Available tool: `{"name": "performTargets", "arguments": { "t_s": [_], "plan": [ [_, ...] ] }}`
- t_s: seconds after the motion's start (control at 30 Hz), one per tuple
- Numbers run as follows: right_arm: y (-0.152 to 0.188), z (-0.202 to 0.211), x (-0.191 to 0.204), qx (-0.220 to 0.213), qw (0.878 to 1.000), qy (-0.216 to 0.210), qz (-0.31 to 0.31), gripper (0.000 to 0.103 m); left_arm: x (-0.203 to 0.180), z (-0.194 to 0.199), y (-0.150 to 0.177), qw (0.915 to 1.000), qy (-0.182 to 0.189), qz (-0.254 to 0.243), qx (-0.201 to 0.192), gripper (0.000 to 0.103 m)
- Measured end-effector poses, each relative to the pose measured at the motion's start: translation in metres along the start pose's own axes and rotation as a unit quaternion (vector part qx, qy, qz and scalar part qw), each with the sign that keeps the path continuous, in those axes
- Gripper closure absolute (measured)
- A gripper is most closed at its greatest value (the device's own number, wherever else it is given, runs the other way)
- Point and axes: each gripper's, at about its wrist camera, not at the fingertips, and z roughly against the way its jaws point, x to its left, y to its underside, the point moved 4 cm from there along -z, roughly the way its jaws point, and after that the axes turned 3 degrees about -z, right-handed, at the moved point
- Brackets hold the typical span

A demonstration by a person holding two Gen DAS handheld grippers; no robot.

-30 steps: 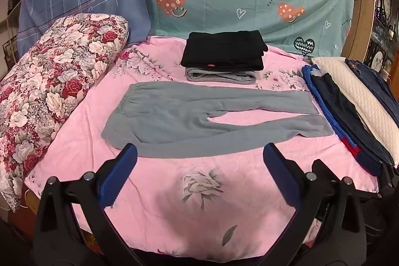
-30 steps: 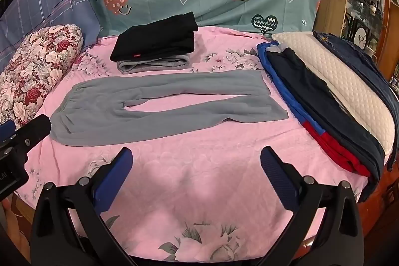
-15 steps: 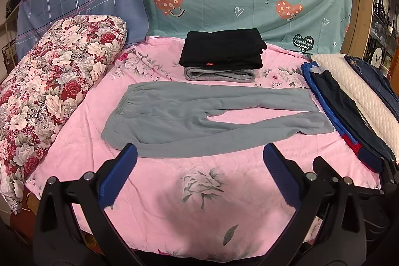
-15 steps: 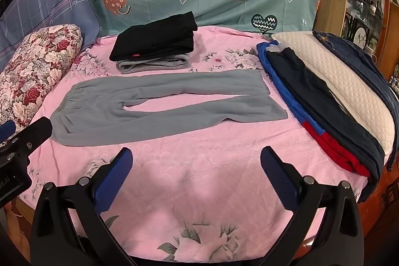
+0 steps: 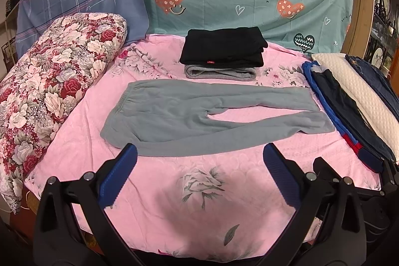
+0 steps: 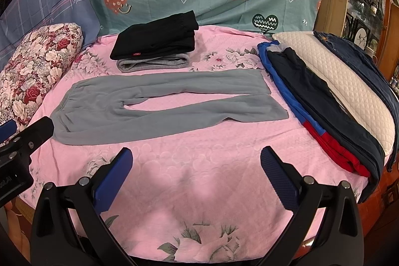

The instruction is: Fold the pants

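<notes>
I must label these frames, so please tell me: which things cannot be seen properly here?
- Folded grey garment: mostly covered by the folded black garment, both views.
- Red-and-blue garment: buried under the dark navy garment, right wrist view.
- Left gripper in right wrist view: cut off by the left edge.
- Shelf plates: too small.

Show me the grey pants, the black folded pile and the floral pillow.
grey pants (image 5: 174,114): left wrist view, on the seat area
black pile (image 5: 222,47): left wrist view, on its top layer
floral pillow (image 6: 37,61): right wrist view, on its middle
</notes>
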Motion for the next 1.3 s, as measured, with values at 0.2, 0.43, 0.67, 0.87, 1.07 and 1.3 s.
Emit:
{"name": "performTargets", "arguments": {
  "t_s": [0.2, 0.43, 0.67, 0.87, 1.07, 1.3],
  "plan": [
    [0.0, -0.0017, 0.0006, 0.001, 1.0, 0.0, -0.001, 0.001, 0.0028, -0.0017, 0.0018, 1.0, 0.001, 0.002, 0.002, 0.002],
    [0.0013, -0.0023, 0.0017, 0.002, 1.0, 0.0, 0.001, 0.001, 0.0042, -0.0023, 0.0042, 1.0, 0.001, 0.003, 0.003, 0.002],
    [0.0023, -0.0014, 0.0043, 0.004, 1.0, 0.0, 0.004, 0.001, 0.0056, -0.0028, 0.006, 1.0, 0.001, 0.004, 0.002, 0.002],
    [0.0025, -0.0015, 0.0057, 0.004, 1.0, -0.001, 0.004, 0.001, 0.0056, -0.0028, 0.0057, 1.0, 0.002, 0.003, 0.003, 0.002],
    [0.0025, -0.0015, 0.0076, 0.004, 1.0, -0.001, 0.005, 0.001, 0.008, -0.0033, 0.0086, 1.0, 0.001, 0.004, 0.003, 0.002],
    [0.0026, -0.0016, 0.0077, 0.005, 1.0, -0.001, 0.004, 0.001, 0.008, -0.0029, 0.0073, 1.0, 0.001, 0.005, 0.003, 0.002]
  ]
}}
